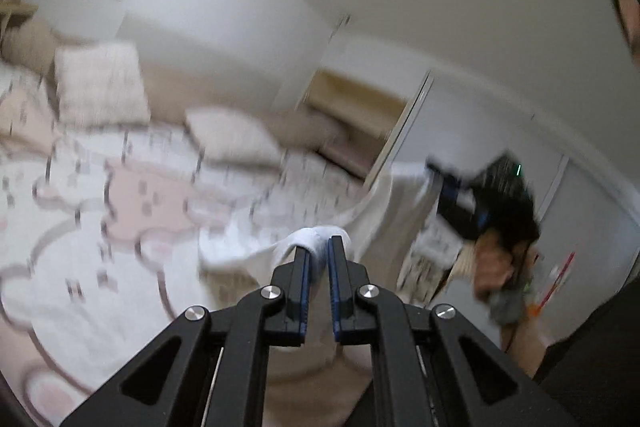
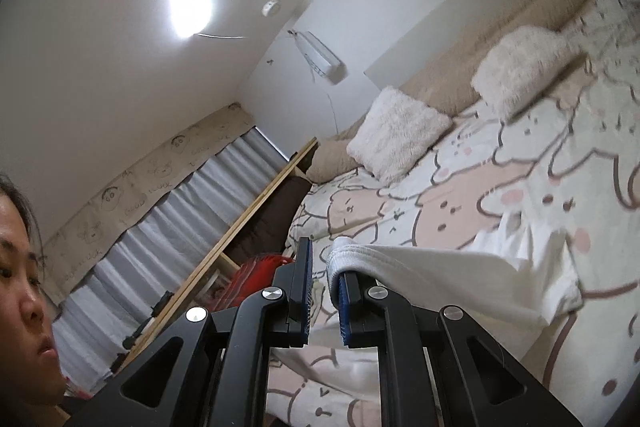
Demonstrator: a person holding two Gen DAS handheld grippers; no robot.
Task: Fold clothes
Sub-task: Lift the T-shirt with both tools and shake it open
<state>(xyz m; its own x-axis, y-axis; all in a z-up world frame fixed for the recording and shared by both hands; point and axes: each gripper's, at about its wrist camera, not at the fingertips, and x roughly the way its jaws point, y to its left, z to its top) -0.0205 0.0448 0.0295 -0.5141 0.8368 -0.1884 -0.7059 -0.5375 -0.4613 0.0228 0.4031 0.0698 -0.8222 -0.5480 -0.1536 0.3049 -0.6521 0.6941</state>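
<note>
- My left hand-held gripper (image 1: 319, 251) is pressed nearly together, pinching a bunched fold of the white shirt (image 1: 384, 215) between its blue pads.
- From that pinch the shirt stretches across to my right hand-held gripper (image 1: 436, 173), seen blurred at the far side of the left view, so the cloth hangs between the two.
- In its own view my right hand-held gripper (image 2: 322, 255) also stands almost closed. The ribbed hem of the shirt (image 2: 440, 271) wraps over the tip of the right-side finger (image 2: 346, 283); whether the other finger presses on it I cannot tell from this angle.
- From there the shirt runs off to the right, lifted above the bed (image 2: 460, 195), with its far end drooping toward the patterned cover.
- Two fluffy cushions (image 2: 396, 141) lie at the head of the bed, well apart from the shirt.
- The left view is smeared, so fine detail on the cover is lost.
</note>
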